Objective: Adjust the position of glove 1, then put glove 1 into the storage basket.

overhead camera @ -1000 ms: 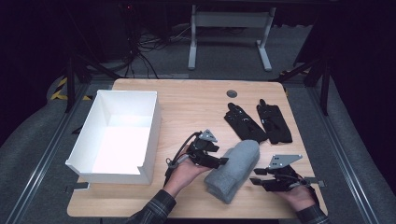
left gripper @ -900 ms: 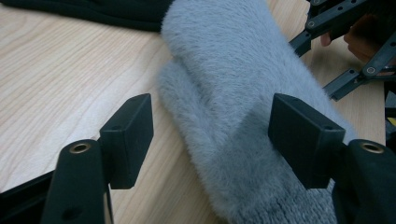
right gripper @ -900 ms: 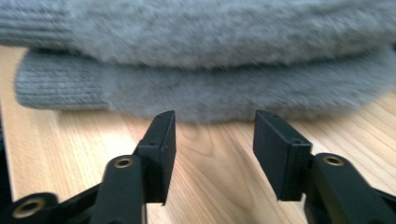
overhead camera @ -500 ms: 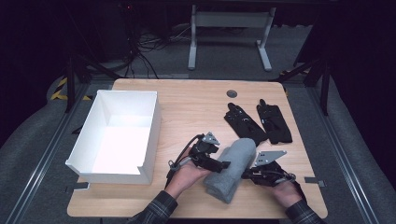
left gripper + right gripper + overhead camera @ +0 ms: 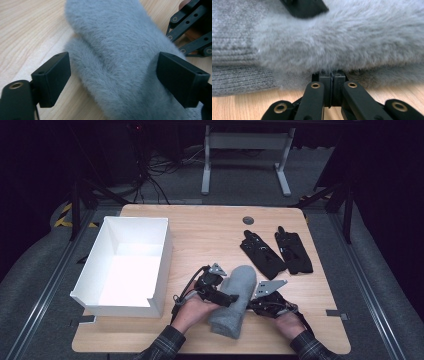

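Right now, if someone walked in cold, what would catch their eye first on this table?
Probably the fuzzy grey sock at the near edge, flanked by both claws: the left claw stands open astride it, while the right claw is shut against its fluffy edge. Next comes the big white box on the left, then the two black gloves lying at the right.

Bright table, dark room around you.
Overhead light is glaring off the white box [image 5: 125, 265]; your gripper views are blurring up close, and the grey fleece [image 5: 342, 42] is smearing soft.
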